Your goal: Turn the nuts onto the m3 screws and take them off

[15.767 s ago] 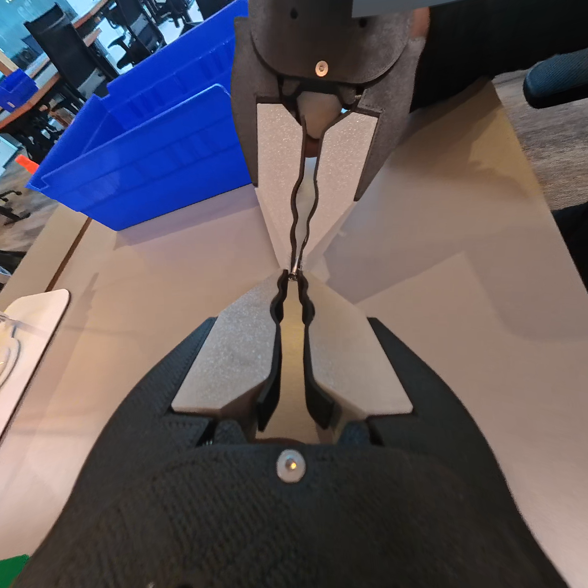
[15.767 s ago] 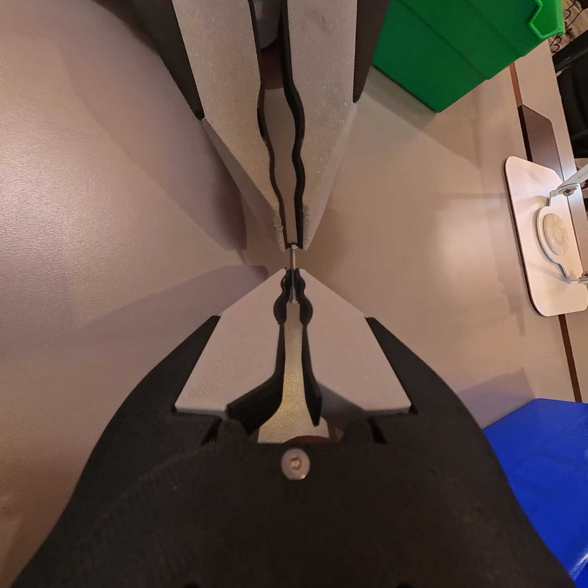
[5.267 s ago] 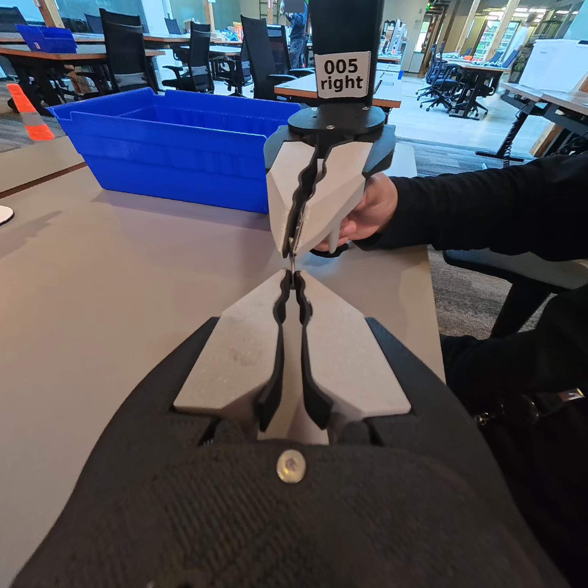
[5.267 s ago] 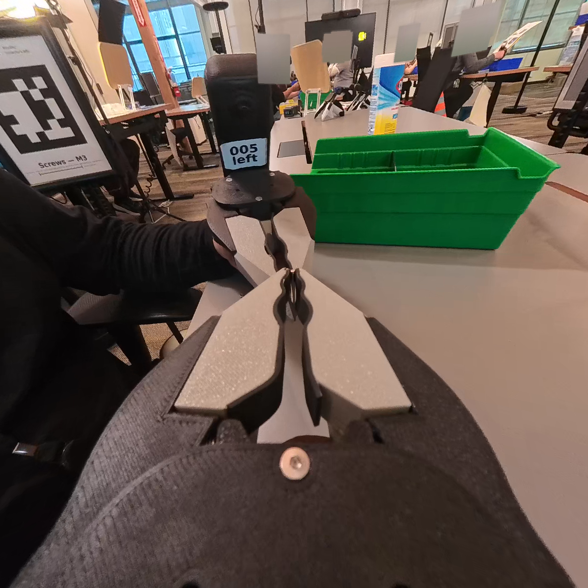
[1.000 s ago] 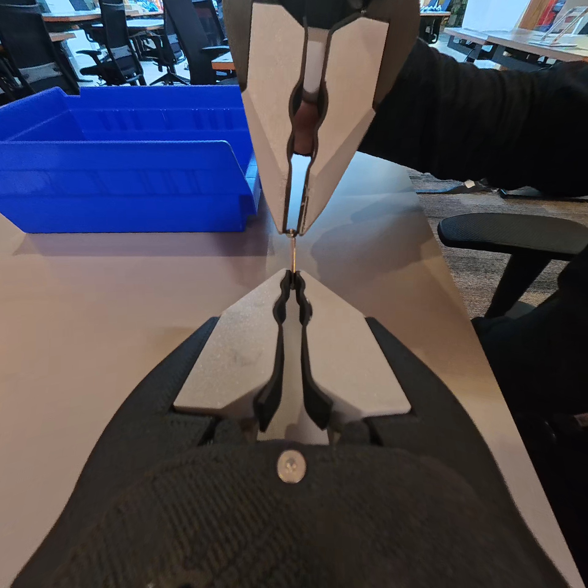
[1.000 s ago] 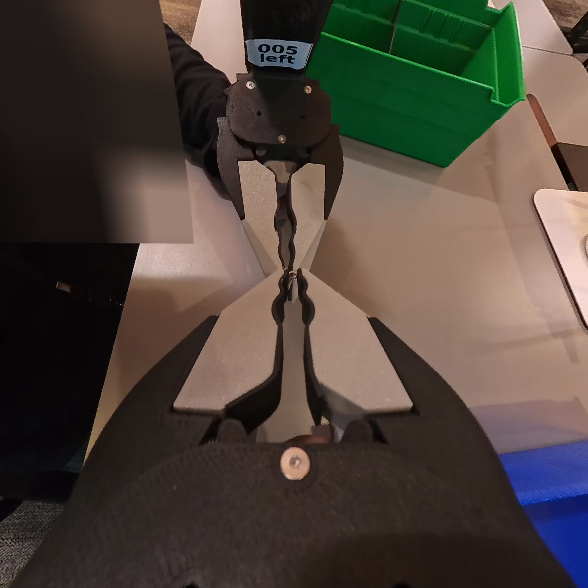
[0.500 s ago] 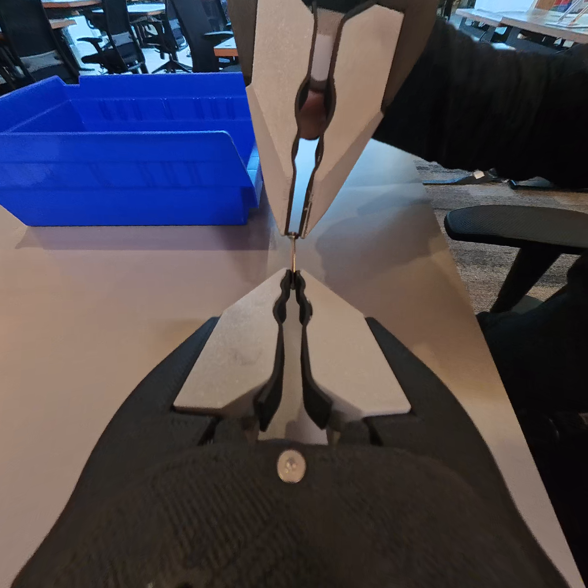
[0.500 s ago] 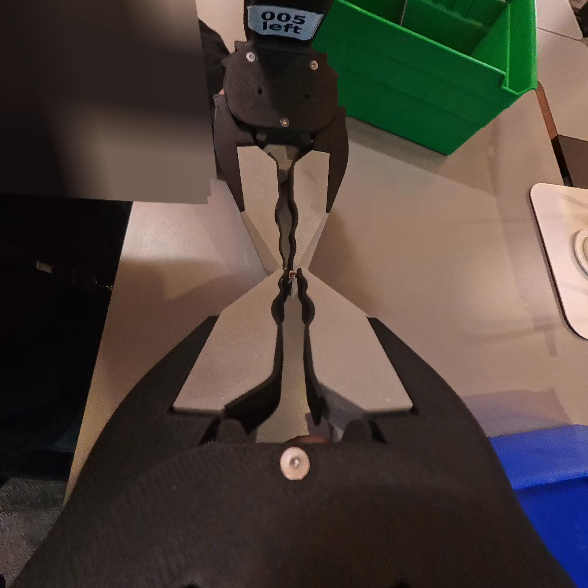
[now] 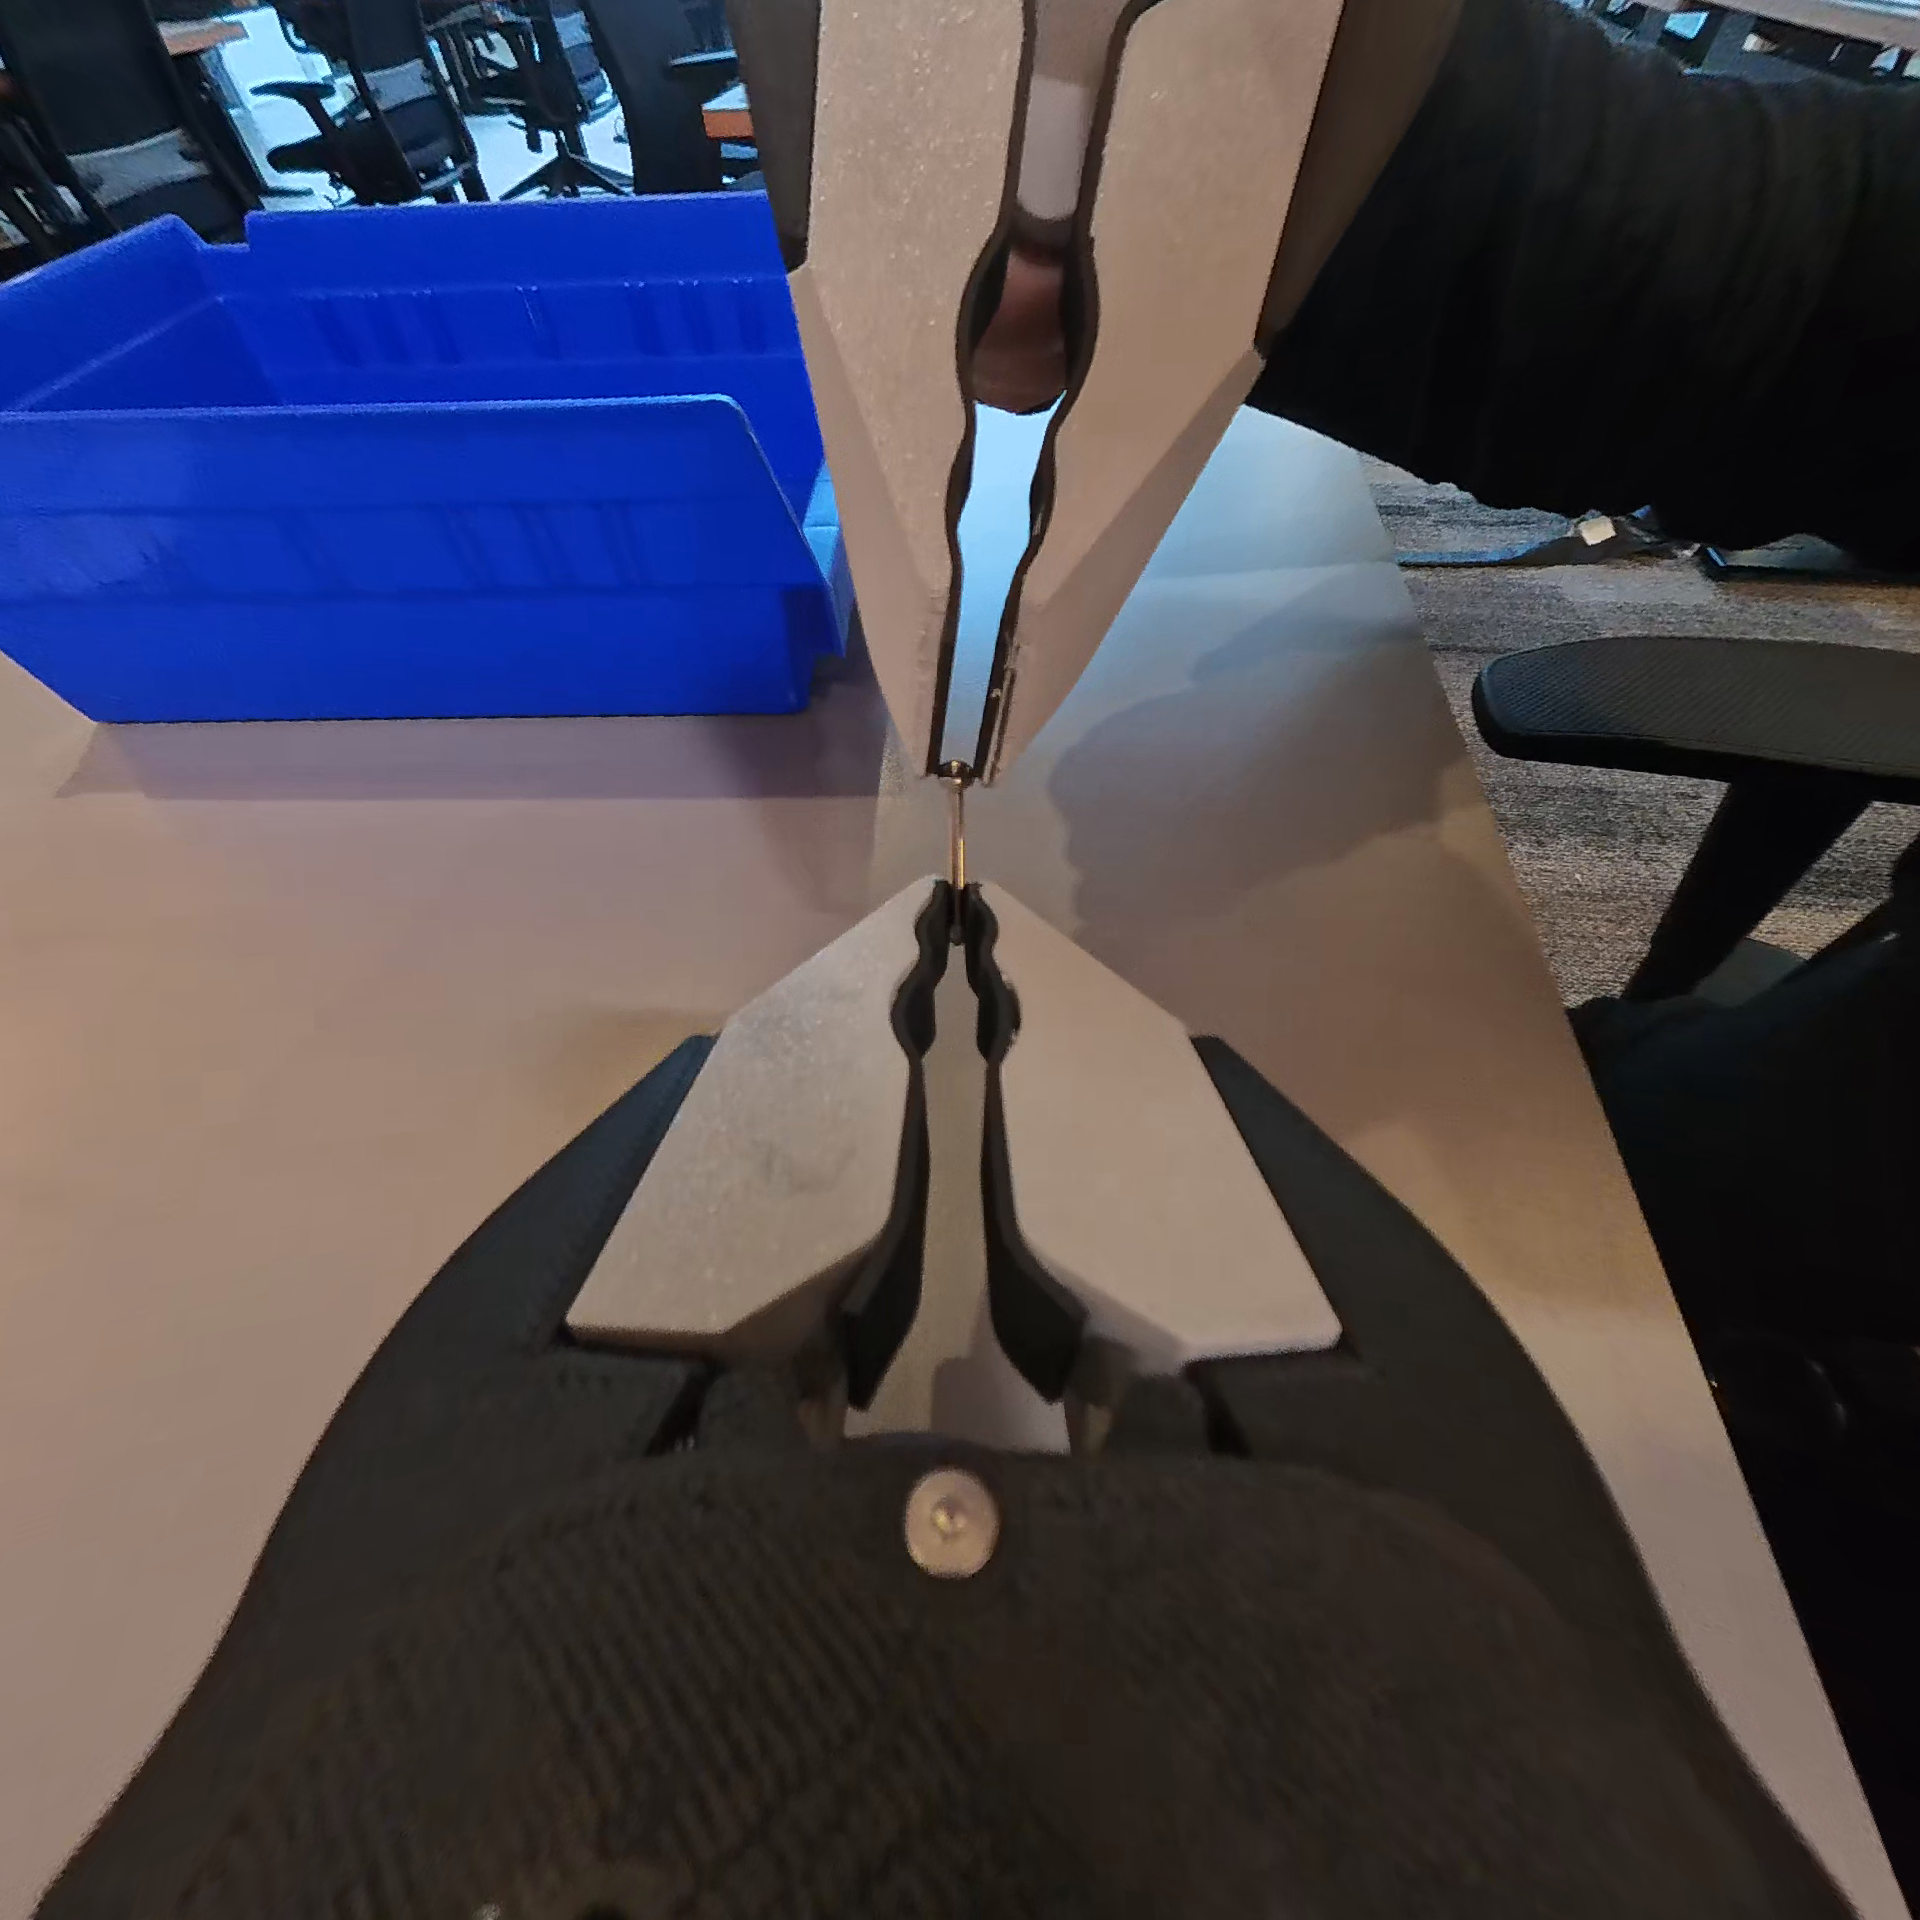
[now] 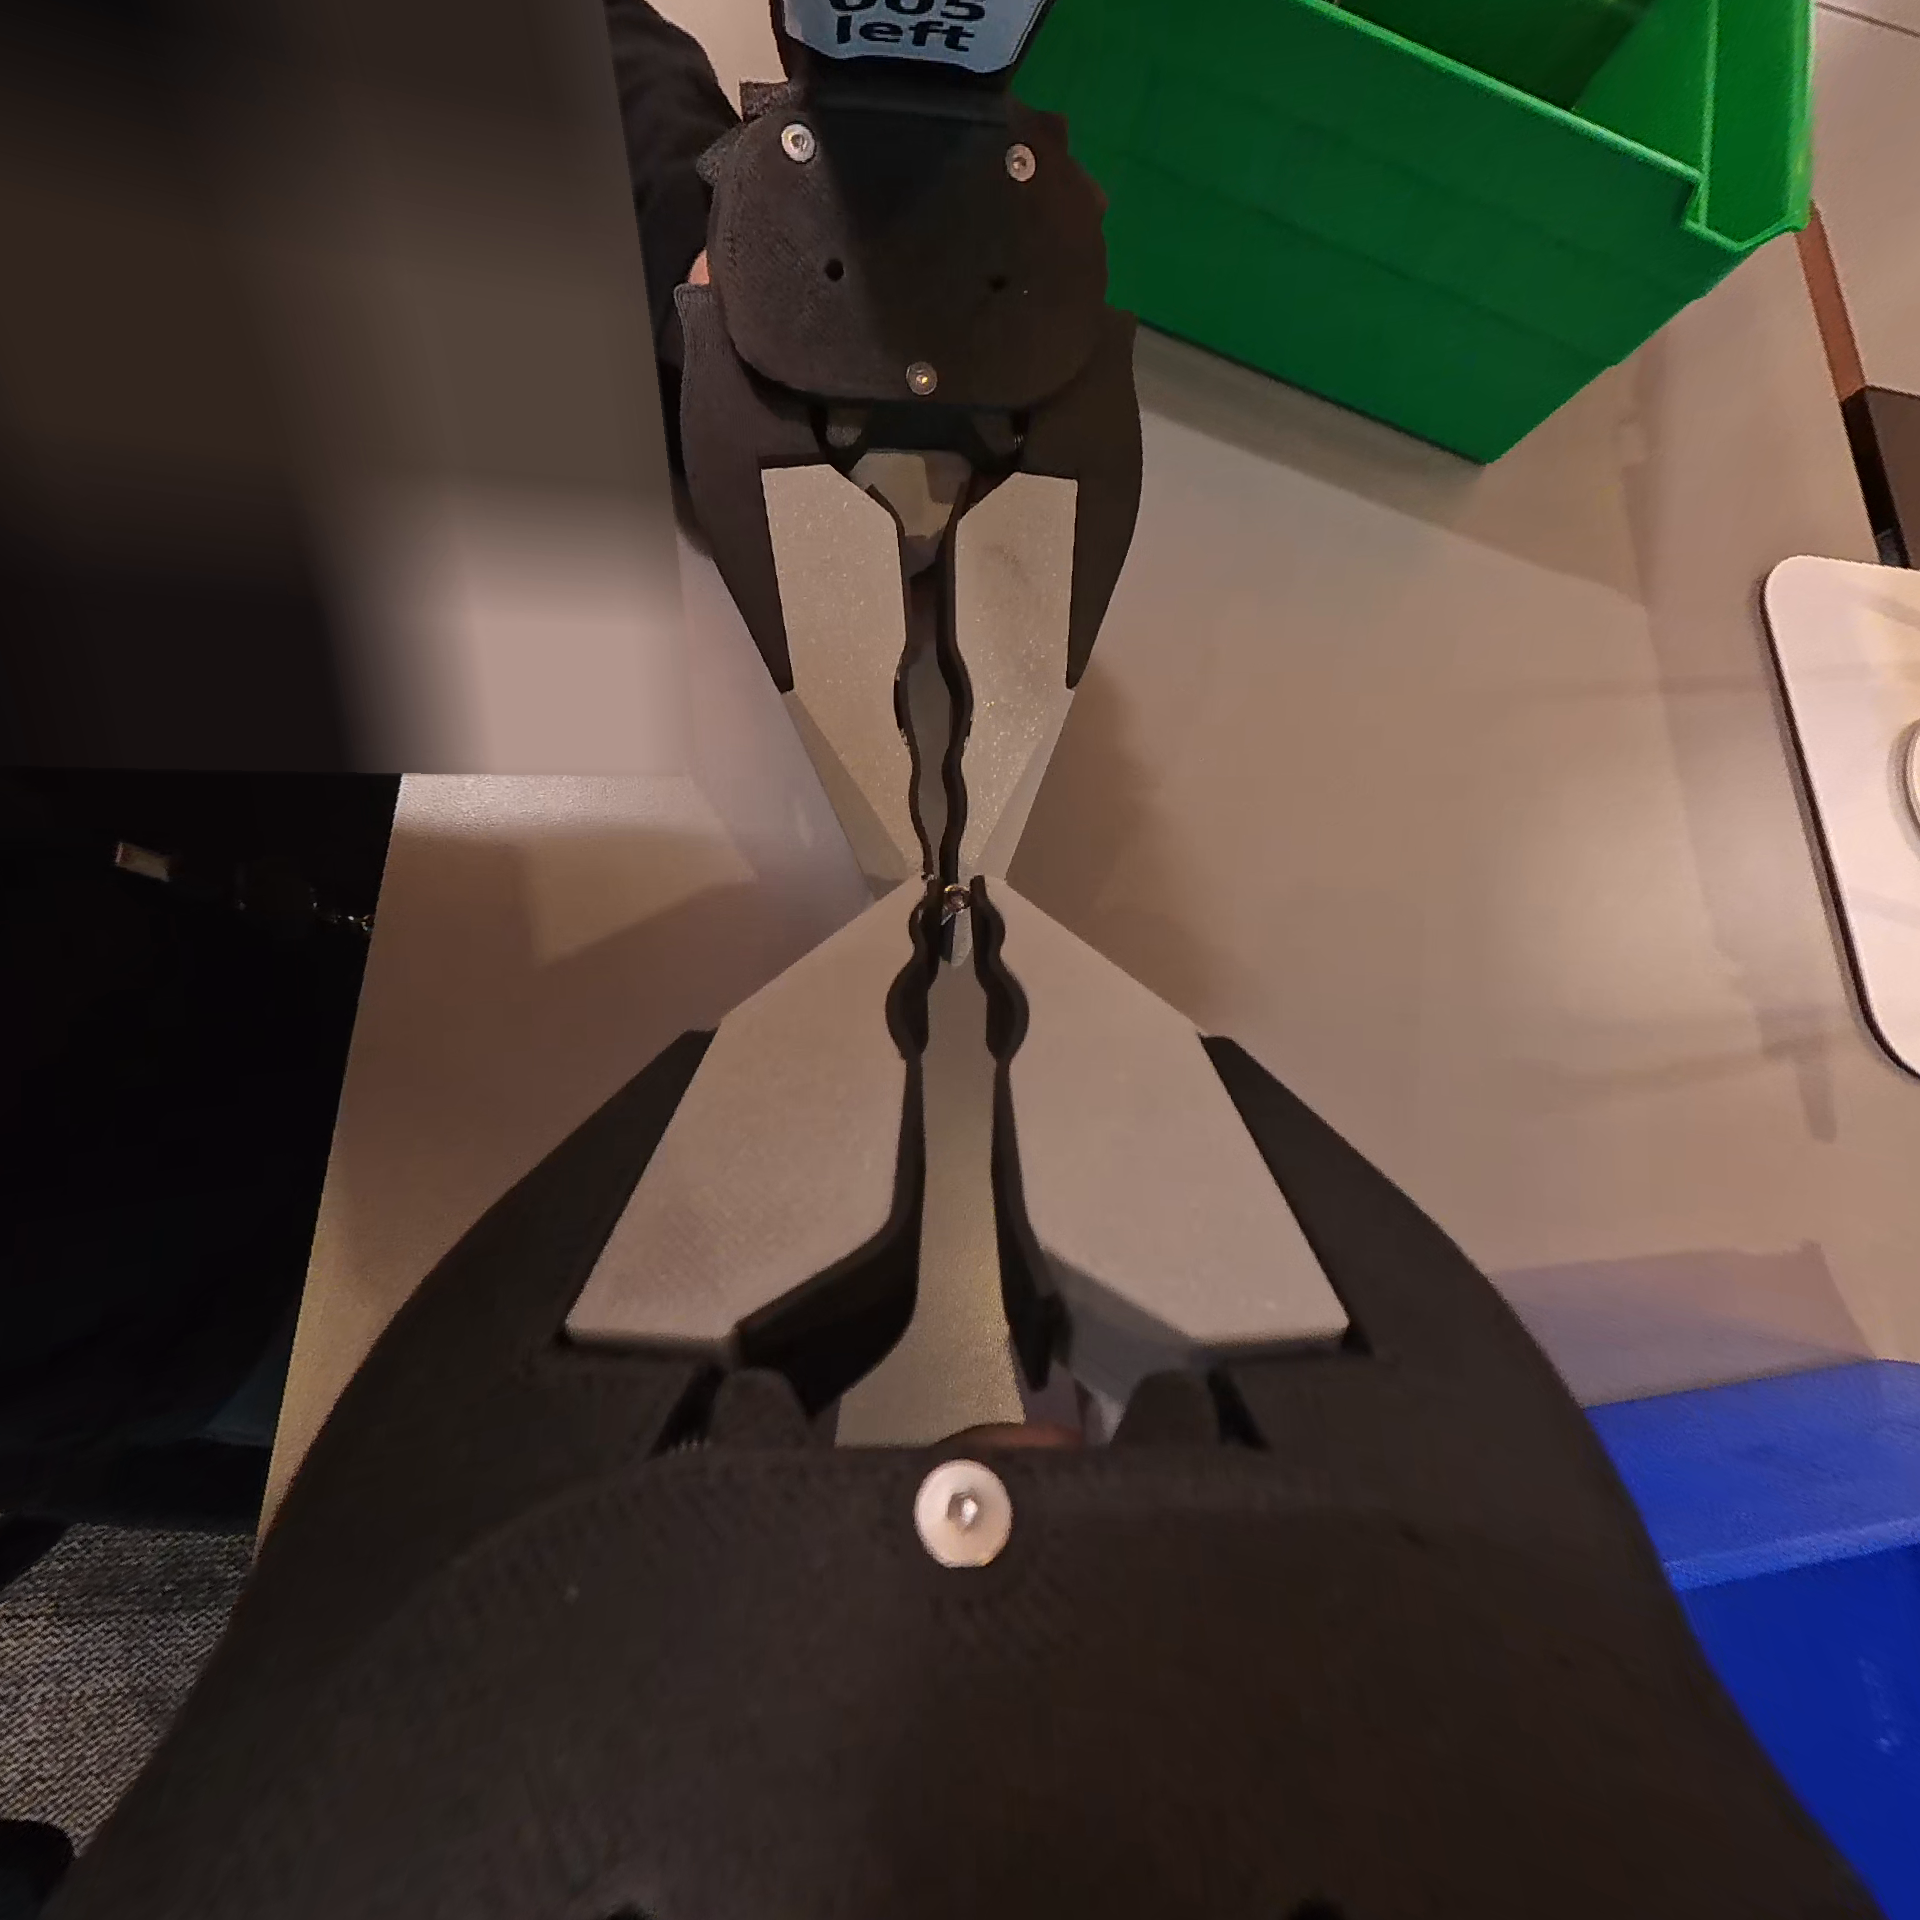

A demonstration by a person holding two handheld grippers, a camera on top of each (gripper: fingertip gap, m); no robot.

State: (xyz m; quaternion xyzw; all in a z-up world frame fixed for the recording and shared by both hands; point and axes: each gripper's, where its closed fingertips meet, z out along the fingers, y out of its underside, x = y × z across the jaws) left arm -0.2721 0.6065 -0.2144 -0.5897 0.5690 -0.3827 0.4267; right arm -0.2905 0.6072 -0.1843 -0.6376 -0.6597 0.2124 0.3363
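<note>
My left gripper [image 9: 954, 896] is shut on the lower end of a thin m3 screw [image 9: 960, 831], which sticks out forward from its tips. My right gripper [image 9: 961, 758] comes in from above, tip to tip with the left, and pinches a small nut [image 9: 956, 770] at the screw's far end. In the right wrist view my right gripper [image 10: 948, 912] holds the small metal piece [image 10: 951, 918] at its tips. The left gripper [image 10: 940, 868] faces it from the top. Both are held above the beige table [image 9: 312, 987].
A blue bin [image 9: 395, 540] stands on the table at the back left; it also shows in the right wrist view [image 10: 1766, 1507]. A green bin [image 10: 1351, 208] stands behind the left gripper. A white base plate [image 10: 1849, 790] lies at the right. A chair armrest [image 9: 1704, 707] is beside the table edge. My left and right fingertips are right by each other.
Over the last second the two grippers stay tip to tip on the screw; each looks slightly nearer and larger in the other's view. Since 15.8 s ago both have tilted to a flatter angle.
</note>
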